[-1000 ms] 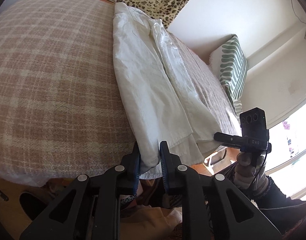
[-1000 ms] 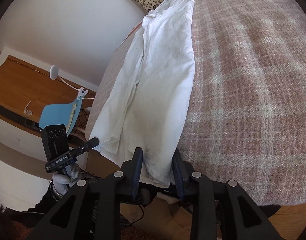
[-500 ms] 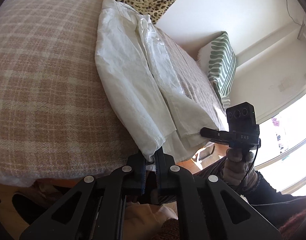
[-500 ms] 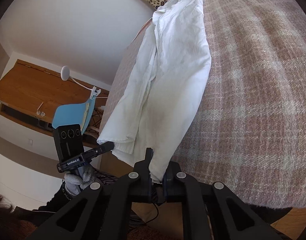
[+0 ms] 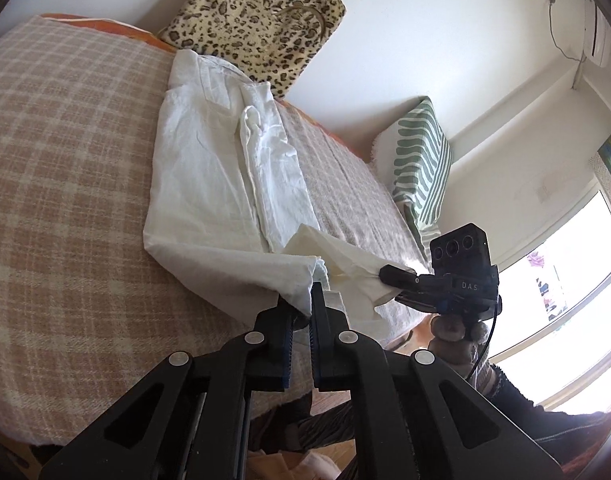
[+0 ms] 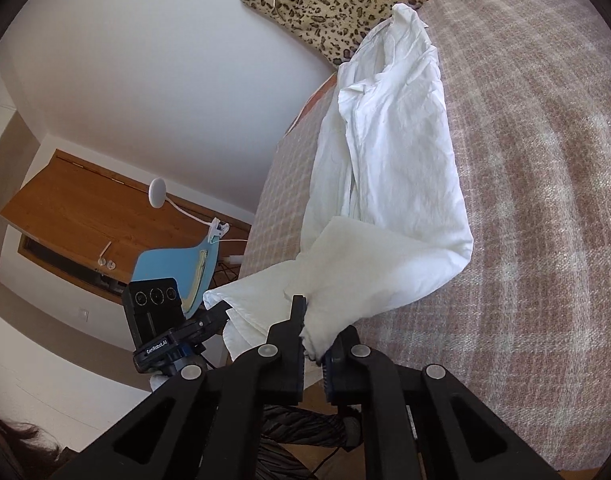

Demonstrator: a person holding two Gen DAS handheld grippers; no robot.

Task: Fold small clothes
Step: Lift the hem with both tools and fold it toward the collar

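Note:
A white shirt (image 5: 209, 168) lies lengthwise on the plaid bed cover (image 5: 57, 200), sleeves folded in, collar at the far end. My left gripper (image 5: 301, 304) is shut on the left corner of the shirt's hem and holds it lifted. My right gripper (image 6: 317, 328) is shut on the right hem corner of the shirt (image 6: 393, 184), also raised off the bed. The hem is curled up and over toward the collar. The right gripper shows in the left wrist view (image 5: 389, 274), and the left gripper in the right wrist view (image 6: 221, 314).
A leopard-print bag (image 5: 257, 20) leans on the wall at the bed's far end. A green striped cushion (image 5: 421, 164) stands by the window side. A blue chair (image 6: 177, 268) and wooden desk (image 6: 77, 216) stand beyond the bed's other side.
Both grippers closed on the shirt's hem corners, then lifted them and carried the hem up and forward over the shirt.

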